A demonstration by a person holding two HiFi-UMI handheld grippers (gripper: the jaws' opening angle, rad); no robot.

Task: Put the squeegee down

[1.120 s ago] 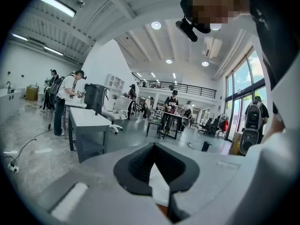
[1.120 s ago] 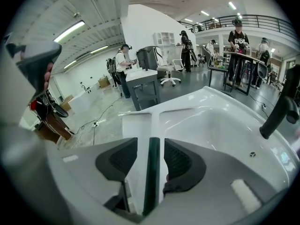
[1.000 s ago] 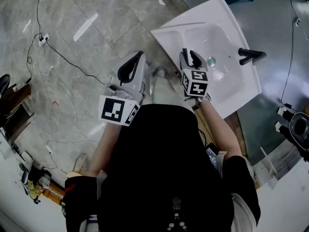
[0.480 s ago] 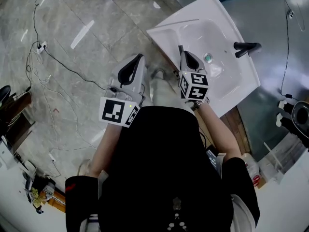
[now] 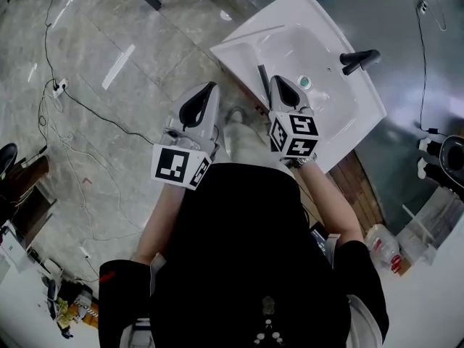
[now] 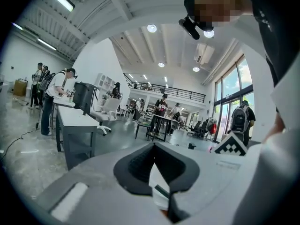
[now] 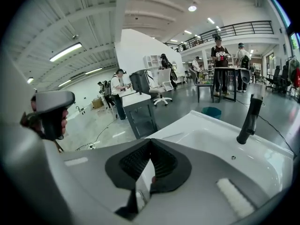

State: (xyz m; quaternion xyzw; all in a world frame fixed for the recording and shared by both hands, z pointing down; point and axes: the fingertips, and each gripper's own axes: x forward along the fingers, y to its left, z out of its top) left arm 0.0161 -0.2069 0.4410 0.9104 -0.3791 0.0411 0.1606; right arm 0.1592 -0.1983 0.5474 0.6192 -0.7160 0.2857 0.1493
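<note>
Sink (image 5: pixel 341 104) beneath closed right gripper (image 5: pixel 281 84)

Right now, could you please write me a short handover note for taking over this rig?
Left gripper: tongs shut, empty, held beside the sink over the floor.
Right gripper: tongs shut, nothing seen in them, over the white sink.
Squeegee: likely the dark bar by the right gripper's tip, apparently lying on the sink.
Done: seemingly set down.
Left: confirm it rests steady, then draw back.
</note>
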